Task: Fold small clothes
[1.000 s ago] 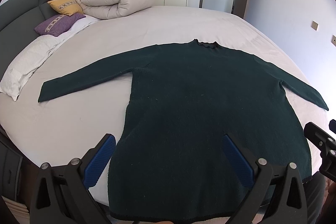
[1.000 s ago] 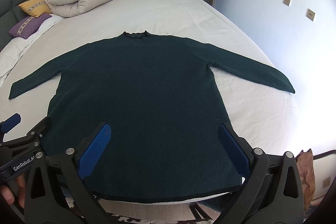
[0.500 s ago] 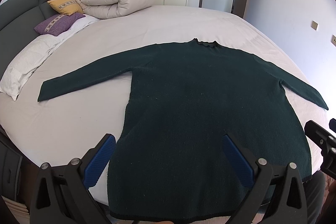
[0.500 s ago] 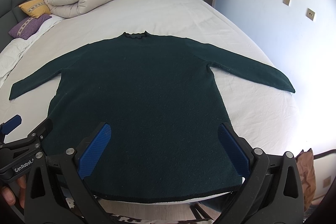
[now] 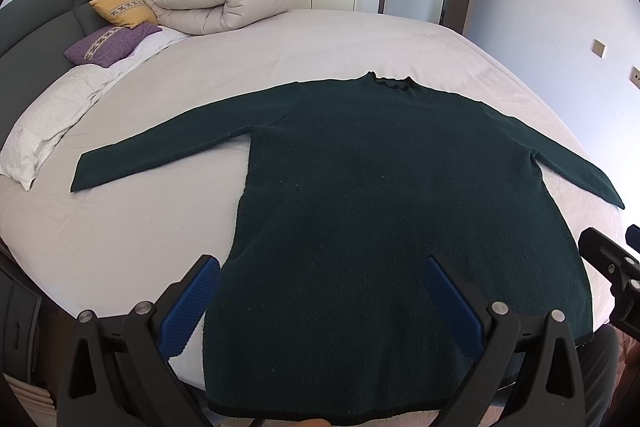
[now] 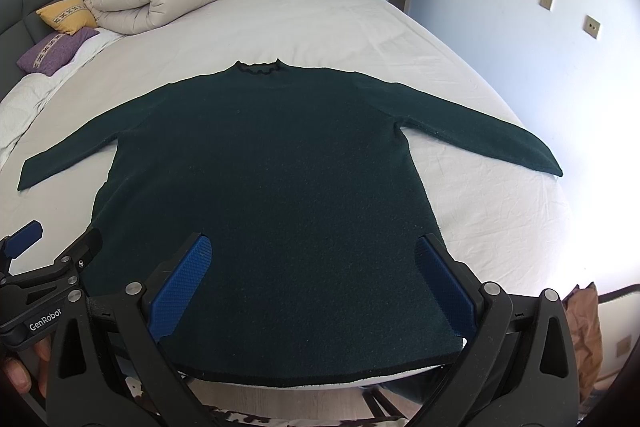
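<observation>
A dark green long-sleeved sweater (image 5: 384, 211) lies flat on the white bed (image 5: 280, 51), sleeves spread to both sides, collar away from me, hem at the near edge. It also shows in the right wrist view (image 6: 272, 195). My left gripper (image 5: 320, 307) is open and empty, held above the hem toward the sweater's left side. My right gripper (image 6: 316, 283) is open and empty, held above the hem toward the right side. Each gripper appears at the edge of the other's view: the right one (image 5: 612, 267), the left one (image 6: 44, 267).
A rolled beige duvet (image 5: 216, 3) sits at the bed's far left, with a yellow cushion (image 5: 124, 9) and a purple cushion (image 5: 108, 45) by the dark headboard (image 5: 48, 3). White pillows (image 5: 48, 123) lie along the left. Wardrobes and a door stand behind.
</observation>
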Action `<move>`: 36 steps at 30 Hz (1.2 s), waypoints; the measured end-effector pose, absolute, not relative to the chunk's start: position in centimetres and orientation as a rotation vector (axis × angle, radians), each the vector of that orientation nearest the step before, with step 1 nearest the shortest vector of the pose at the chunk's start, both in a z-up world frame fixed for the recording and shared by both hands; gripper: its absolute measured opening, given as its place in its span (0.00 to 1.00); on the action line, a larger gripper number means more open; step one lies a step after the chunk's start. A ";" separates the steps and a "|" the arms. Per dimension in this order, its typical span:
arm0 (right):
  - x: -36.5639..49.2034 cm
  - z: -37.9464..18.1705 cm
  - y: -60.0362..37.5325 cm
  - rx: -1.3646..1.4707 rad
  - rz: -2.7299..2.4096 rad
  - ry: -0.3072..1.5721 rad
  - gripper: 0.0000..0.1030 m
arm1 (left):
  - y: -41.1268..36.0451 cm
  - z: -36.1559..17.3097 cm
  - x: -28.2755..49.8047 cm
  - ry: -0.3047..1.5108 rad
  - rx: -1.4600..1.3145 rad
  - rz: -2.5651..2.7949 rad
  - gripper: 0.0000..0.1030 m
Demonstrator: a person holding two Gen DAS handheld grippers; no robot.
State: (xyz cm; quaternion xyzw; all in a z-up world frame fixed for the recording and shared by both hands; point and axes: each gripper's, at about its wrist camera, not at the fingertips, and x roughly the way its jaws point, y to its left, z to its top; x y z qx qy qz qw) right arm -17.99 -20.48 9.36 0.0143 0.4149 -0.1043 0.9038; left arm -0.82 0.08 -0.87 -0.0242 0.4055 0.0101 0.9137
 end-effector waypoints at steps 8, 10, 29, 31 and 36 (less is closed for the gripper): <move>-18.0 9.4 -20.5 0.031 -0.213 0.858 1.00 | 0.1 -0.9 -0.9 0.836 -0.051 0.021 1.00; -18.0 9.4 -20.5 0.031 -0.213 0.858 1.00 | 0.1 -0.9 -0.9 0.838 -0.051 0.020 1.00; -18.0 9.2 -20.3 0.029 -0.212 0.859 1.00 | 0.1 -1.0 -1.0 0.841 -0.049 0.019 1.00; -18.0 9.2 -20.3 0.028 -0.212 0.859 1.00 | 0.1 -0.9 -0.9 0.840 -0.049 0.019 1.00; -18.0 9.1 -20.3 0.028 -0.212 0.860 1.00 | 0.1 -1.0 -1.0 0.840 -0.048 0.018 1.00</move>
